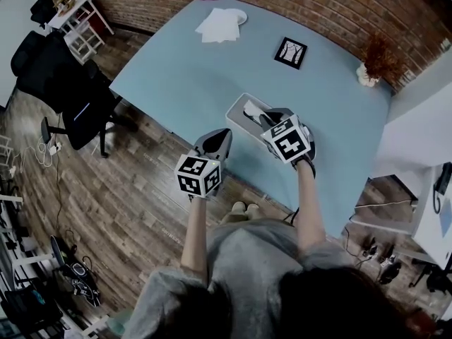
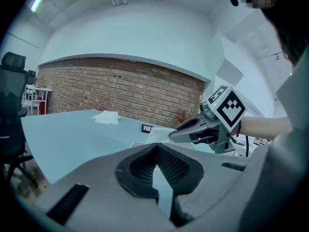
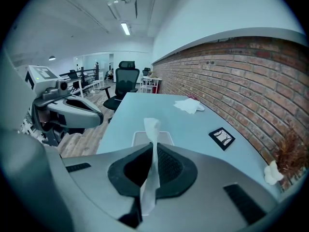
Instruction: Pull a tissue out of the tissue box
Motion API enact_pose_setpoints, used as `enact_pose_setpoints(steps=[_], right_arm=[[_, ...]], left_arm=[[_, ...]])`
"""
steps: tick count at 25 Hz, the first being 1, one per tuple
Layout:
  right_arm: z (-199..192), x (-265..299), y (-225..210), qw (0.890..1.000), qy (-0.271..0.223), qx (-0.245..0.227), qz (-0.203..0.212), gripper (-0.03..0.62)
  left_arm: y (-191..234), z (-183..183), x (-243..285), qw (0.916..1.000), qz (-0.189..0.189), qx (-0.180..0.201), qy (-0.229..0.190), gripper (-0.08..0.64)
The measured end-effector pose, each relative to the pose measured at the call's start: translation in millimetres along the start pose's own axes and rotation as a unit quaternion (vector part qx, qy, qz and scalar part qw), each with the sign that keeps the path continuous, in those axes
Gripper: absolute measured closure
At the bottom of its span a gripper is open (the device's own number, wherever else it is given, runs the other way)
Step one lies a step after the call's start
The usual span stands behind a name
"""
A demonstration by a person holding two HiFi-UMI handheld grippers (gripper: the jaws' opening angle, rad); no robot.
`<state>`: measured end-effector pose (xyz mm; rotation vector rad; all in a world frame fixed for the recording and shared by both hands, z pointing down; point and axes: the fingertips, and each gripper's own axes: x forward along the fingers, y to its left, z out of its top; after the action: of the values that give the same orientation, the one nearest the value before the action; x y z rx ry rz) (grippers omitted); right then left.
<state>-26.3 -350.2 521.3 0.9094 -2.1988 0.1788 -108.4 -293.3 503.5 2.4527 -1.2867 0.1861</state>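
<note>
My right gripper pinches the tissue, partly up out of the tissue box at frame centre; I judge it not yet free. Left gripper jaws together, empty

Our right gripper hangs over the tissue box on the table, with the tissue between its jaws. The picture frame lies beyond it, the papers farther off to the left, and our left gripper alongside at its left.
</note>
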Motion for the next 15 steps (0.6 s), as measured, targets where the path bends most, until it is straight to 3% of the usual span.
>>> enact_pose_setpoints(steps=[15], right_arm=[[5,-31,7,0.999,-0.037,0.012,-0.005,0.59]], left_arm=[[-18,16,-10,0.9995,-0.019,0.021,-0.012,0.557]])
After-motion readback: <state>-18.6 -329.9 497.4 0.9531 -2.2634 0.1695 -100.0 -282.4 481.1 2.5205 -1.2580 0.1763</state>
